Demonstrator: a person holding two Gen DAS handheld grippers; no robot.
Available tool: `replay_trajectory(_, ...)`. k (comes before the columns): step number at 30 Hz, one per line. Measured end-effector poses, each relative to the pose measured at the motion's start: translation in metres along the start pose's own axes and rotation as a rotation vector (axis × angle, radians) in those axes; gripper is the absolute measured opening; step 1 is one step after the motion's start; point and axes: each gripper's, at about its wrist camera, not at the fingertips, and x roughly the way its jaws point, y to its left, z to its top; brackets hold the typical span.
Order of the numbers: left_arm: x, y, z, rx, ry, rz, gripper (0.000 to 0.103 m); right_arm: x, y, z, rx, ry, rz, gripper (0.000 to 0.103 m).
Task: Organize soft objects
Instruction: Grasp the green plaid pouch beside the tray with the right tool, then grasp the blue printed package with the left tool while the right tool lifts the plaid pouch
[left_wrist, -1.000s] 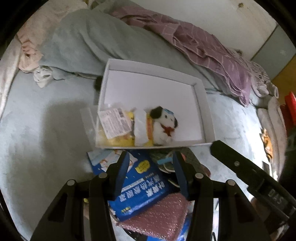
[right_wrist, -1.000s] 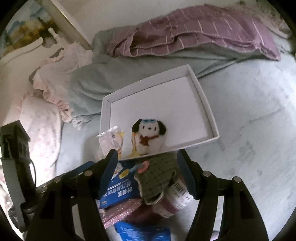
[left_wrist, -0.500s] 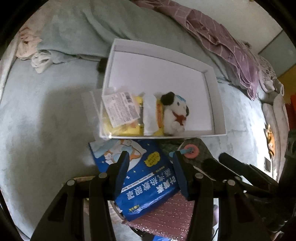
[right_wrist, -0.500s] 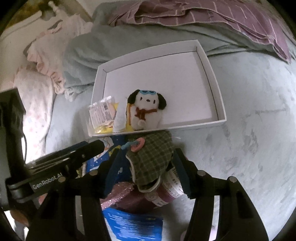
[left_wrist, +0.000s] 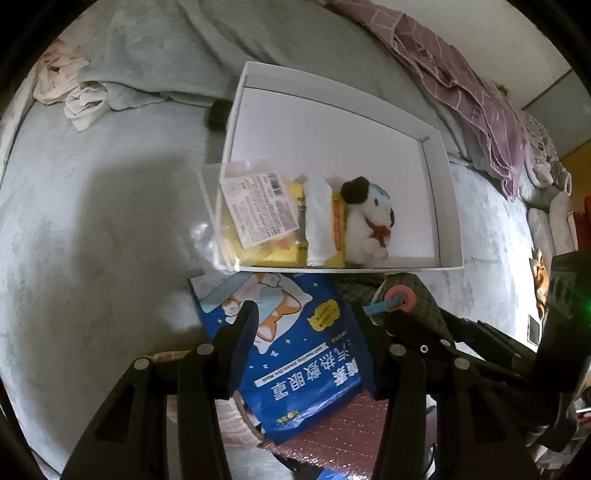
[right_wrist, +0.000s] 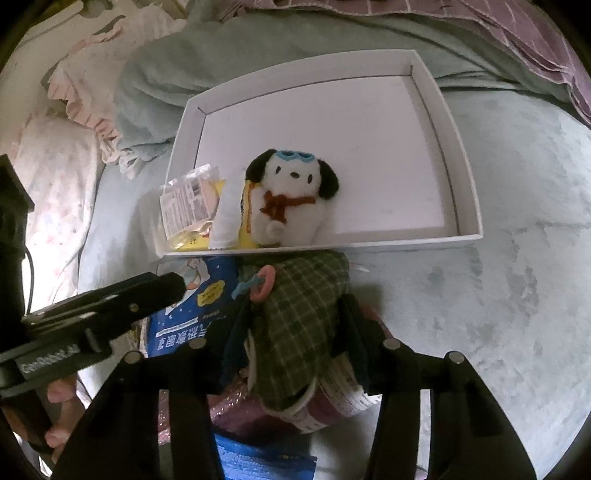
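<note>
Both your tongs point steeply down at the pile on the bed, just in front of the white tray (right_wrist: 463, 177).

Left tongs (left_wrist: 306, 347): jaws about half open, straddling the blue packet (left_wrist: 295, 354). Pads sit at its edges, but you can't tell from here whether they press on it. A hand (right_wrist: 59, 402) shows at the lower left of the right wrist view, under the left tongs' body.

Right tongs (right_wrist: 291, 347): jaws closing, w/ the green plaid pouch (right_wrist: 299, 325) between them. The fingers (right_wrist: 234, 339) look right against the cloth on both sides; a firm pinch isn't clear.

Materials: the pouch is soft woven check fabric, rounded, w/ a pink ring and blue tag (right_wrist: 258, 284) at its top. The blue packet is glossy plastic, flat, printed w/ a cartoon dog and white characters. Under them lie a pink sparkly sponge-like pad (left_wrist: 332, 432) and a labelled roll (right_wrist: 340, 398), partly hidden.

In the tray, all at its near-left end: a fluffy white plush dog (right_wrist: 291, 199) w/ black ears, blue goggles and a brown scarf, upright against the near wall; beside it a white wrapped roll (right_wrist: 227, 214), then a yellow pack in a clear bag w/ a printed label (left_wrist: 258, 206). The rest of the tray floor is bare white card.

Around: pale grey-blue bedsheet (right_wrist: 517, 295), rumpled grey-green blanket (left_wrist: 166, 48) behind the tray, purple checked cover (left_wrist: 480, 99) at the far right, pink frilly cloth (right_wrist: 85, 85) at the left. Each tongs crowds the other over the pile.
</note>
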Motion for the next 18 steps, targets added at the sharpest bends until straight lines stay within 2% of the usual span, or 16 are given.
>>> replay_trajectory(6, 0.003, 0.017, -0.001, 0.004, 0.026, 0.041, 0.049, -0.002, -0.003, -0.001, -0.007, -0.006, 0.010, 0.043)
replay_trajectory(7, 0.003, 0.022, -0.001, 0.003, 0.032, 0.032, 0.049, -0.003, -0.003, -0.001, -0.012, -0.009, 0.010, 0.040)
replay_trajectory(8, 0.003, 0.027, -0.002, -0.002, 0.035, 0.026, 0.049, -0.006, -0.003, -0.002, -0.020, -0.019, 0.011, 0.031)
replay_trajectory(10, 0.002, 0.036, -0.001, -0.028, 0.031, 0.031, 0.049, -0.014, -0.001, -0.003, -0.033, -0.045, 0.004, 0.028)
replay_trajectory(18, 0.015, 0.057, -0.002, -0.085, 0.095, 0.029, 0.050, -0.030, 0.002, -0.006, -0.045, -0.090, -0.015, 0.024)
